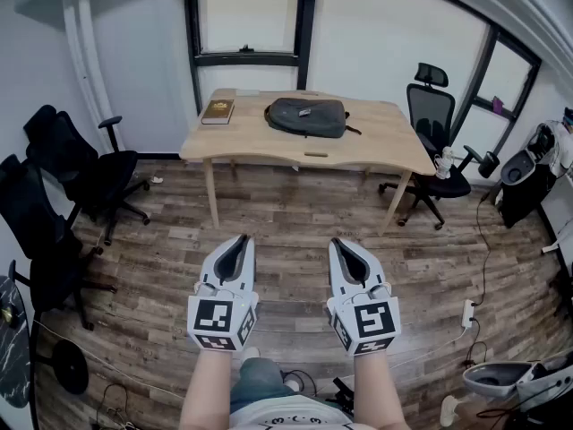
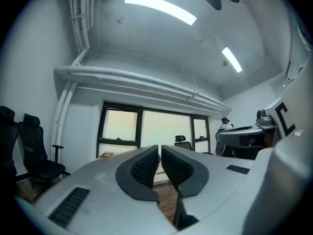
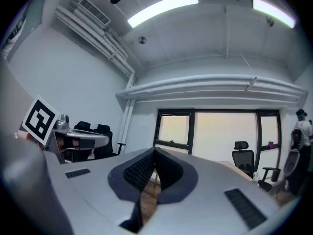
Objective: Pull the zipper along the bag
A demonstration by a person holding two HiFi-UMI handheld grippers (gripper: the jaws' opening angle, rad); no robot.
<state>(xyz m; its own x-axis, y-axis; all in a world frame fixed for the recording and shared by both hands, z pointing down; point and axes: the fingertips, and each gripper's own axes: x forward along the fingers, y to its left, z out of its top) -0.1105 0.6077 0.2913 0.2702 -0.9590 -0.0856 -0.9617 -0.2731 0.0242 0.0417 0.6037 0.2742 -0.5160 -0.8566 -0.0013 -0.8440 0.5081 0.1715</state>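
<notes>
Bag [image 1: 306, 116] position, head view: it lies flat near the middle of the far bench [image 1: 269, 148], with a book [image 1: 218, 110] just beside it on the left. The left gripper [image 1: 240, 240] and right gripper [image 1: 337, 241] are held level, side by side over the wooden floor [image 1: 295, 211]. Both are well apart from the bench and point toward the bag. In my judgement this is a ready posture ahead of an approach. The zipper is too small to make out from here, and neither gripper has reached the bag.

Left gripper view: the fingers [image 2: 144, 166] are drawn together with only a thin slit between them and nothing held. A window [image 2: 121, 125] shows beyond.

Right gripper view: the fingers [image 3: 139, 170] are pressed together and empty. Closed fingers suit carrying the tools across the room. In my judgement at least one pair must part before it can take the zipper pull.
</notes>
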